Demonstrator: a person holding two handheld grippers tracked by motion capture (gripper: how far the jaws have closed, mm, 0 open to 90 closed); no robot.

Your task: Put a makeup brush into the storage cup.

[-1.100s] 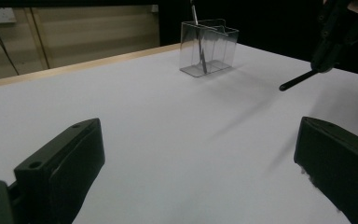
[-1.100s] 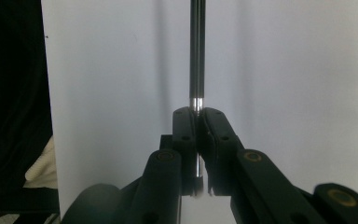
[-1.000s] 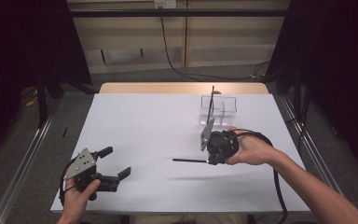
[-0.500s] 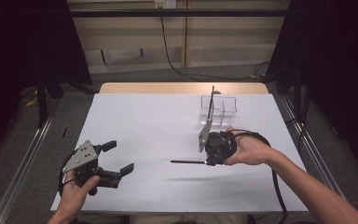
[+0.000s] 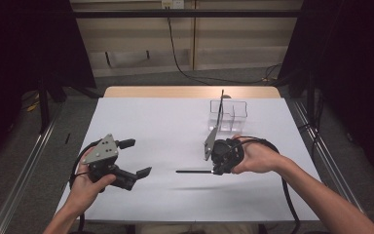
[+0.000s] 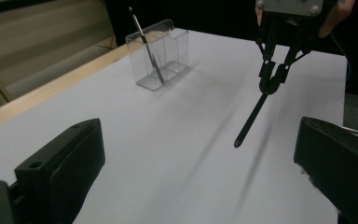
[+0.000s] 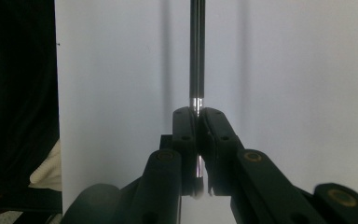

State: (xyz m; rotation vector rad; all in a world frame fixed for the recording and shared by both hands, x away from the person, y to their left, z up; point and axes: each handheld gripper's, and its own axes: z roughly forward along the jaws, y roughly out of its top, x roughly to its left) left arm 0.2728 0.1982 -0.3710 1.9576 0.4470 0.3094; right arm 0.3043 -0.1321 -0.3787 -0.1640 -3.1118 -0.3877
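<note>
The left gripper (image 5: 135, 157) hangs above the white table (image 5: 175, 126) with jaws wide apart, empty. The right gripper (image 5: 212, 170) clamps a slim black pen (image 5: 193, 171). Behind stands a clear plastic divided holder (image 5: 232, 117).

pens: 2 (image 5: 194, 171) (image 5: 220, 108) | clear holder: 1 (image 5: 238, 117) | hand-held grippers: 2 (image 5: 135, 158) (image 5: 213, 170)

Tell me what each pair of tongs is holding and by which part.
The right tongs are shut on a black pen, gripping it at one end so the rest sticks out over the table. The left tongs are open and hold nothing.
</note>
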